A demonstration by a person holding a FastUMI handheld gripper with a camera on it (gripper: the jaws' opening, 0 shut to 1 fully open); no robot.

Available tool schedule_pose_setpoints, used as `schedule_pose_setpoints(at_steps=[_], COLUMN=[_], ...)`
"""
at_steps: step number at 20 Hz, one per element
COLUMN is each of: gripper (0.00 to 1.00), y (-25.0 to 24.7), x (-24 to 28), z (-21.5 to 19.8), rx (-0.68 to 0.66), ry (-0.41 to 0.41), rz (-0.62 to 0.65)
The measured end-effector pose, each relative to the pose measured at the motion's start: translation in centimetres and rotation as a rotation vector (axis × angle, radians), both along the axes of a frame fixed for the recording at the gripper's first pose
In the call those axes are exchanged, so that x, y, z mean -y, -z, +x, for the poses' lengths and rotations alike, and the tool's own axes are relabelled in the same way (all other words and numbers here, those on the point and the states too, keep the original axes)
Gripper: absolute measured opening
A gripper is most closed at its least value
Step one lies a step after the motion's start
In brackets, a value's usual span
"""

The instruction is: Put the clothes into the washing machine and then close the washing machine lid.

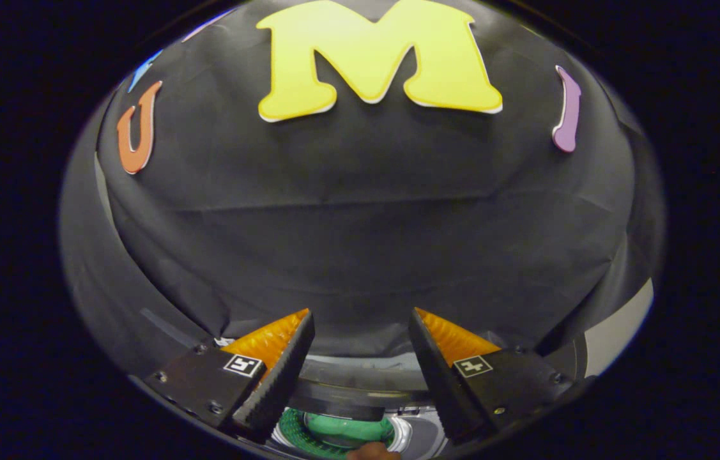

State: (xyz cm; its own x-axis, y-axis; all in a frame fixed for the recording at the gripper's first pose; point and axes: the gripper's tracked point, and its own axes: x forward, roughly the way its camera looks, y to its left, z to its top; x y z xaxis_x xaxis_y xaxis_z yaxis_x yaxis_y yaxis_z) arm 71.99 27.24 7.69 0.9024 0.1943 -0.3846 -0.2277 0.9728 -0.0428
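I see my jaws wide apart and holding nothing, and low in the middle of the frame, just under and between them, sits the round green-rimmed washing machine tub [334, 433] with something green inside it. I think I could miss or bump the rim, because I am pointed at the black cloth wall [360, 243]. I cannot tell which way the clothes lie.
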Motion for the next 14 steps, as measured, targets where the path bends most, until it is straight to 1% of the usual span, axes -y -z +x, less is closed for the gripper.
schedule_pose_setpoints(at_steps=[4,6,9,14], gripper=[0.94,0.95,0.94,0.94], y=[0.1,-0.3,-0.4,-0.3], x=[0.0,0.0,0.0,0.0], z=[-0.1,-0.3,-0.6,-1.6], rx=[0.027,0.083,0.130,0.137], ry=[-0.003,-0.008,-0.010,-0.022], rz=[0.002,0.007,0.011,0.014])
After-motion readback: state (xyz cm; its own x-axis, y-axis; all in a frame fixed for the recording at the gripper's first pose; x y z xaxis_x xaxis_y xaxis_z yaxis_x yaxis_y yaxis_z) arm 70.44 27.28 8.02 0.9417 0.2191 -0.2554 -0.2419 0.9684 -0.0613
